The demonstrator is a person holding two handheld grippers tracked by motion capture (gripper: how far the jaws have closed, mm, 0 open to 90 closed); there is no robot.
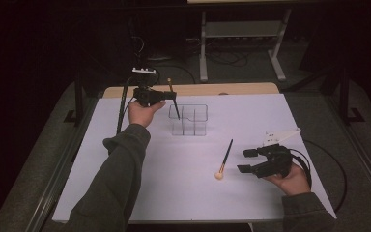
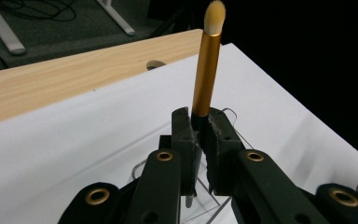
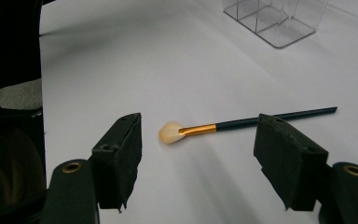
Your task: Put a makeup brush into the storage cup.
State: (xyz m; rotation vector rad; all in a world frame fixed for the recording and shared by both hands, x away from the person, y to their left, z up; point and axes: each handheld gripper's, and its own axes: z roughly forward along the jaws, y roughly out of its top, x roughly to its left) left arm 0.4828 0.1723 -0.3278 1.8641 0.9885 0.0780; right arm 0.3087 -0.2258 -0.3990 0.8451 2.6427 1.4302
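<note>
The left gripper [image 1: 165,95] is hovering just above the clear organizer [image 1: 189,120], its jaws pinching a gold-ferruled brush [image 2: 206,70] by the dark handle; in the left gripper view the pale bristle tip is pointing up and away from the pads, while in the high view the handle's lower end is slanting down into the organizer's left rear compartment. The organizer is standing upright on the white table cover [image 1: 183,193], toward the far side, just in front of the bare wooden edge [image 2: 51,84]. A second brush [image 1: 224,159] is lying flat on the cover, nearer the person than the organizer and off to its right, its round pale head pointing toward the person. The right gripper [image 1: 247,160] is resting low just right of that brush, farther from the organizer, with its jaws spread wide and nothing between them
</note>
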